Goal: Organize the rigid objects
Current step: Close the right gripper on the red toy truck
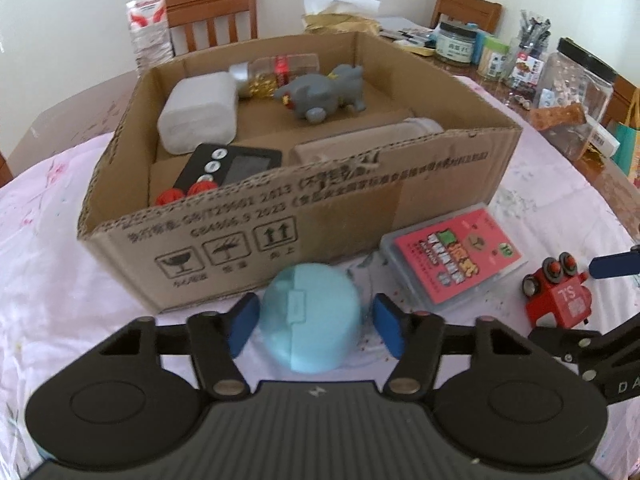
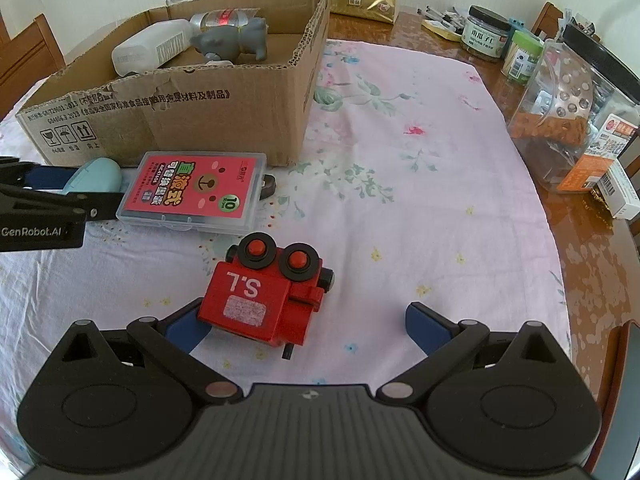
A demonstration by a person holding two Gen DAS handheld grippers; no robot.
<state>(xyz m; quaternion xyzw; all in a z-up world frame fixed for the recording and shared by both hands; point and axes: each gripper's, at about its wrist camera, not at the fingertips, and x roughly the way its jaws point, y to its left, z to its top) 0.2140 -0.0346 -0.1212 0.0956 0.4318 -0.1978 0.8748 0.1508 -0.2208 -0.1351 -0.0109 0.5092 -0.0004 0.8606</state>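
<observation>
A cardboard box (image 1: 360,208) (image 2: 224,120) stands on the cloth and holds a grey toy animal (image 1: 324,92), a white bottle (image 1: 198,114), a black timer (image 1: 230,166) and other items. My left gripper (image 1: 312,320) is open around a light blue capped container (image 1: 310,316) in front of the box, with a gap on both sides. That container also shows in the right wrist view (image 2: 94,176). My right gripper (image 2: 308,326) is open, its left finger against a red toy vehicle (image 2: 264,300) (image 1: 558,294). A pink-labelled clear case (image 1: 452,258) (image 2: 196,196) lies between them.
A floral cloth (image 2: 420,200) covers the wooden table. Jars and a clear container (image 2: 568,112) crowd the right side. A water bottle (image 1: 146,16) and chairs stand behind the box. A gold packet (image 2: 364,2) lies at the back.
</observation>
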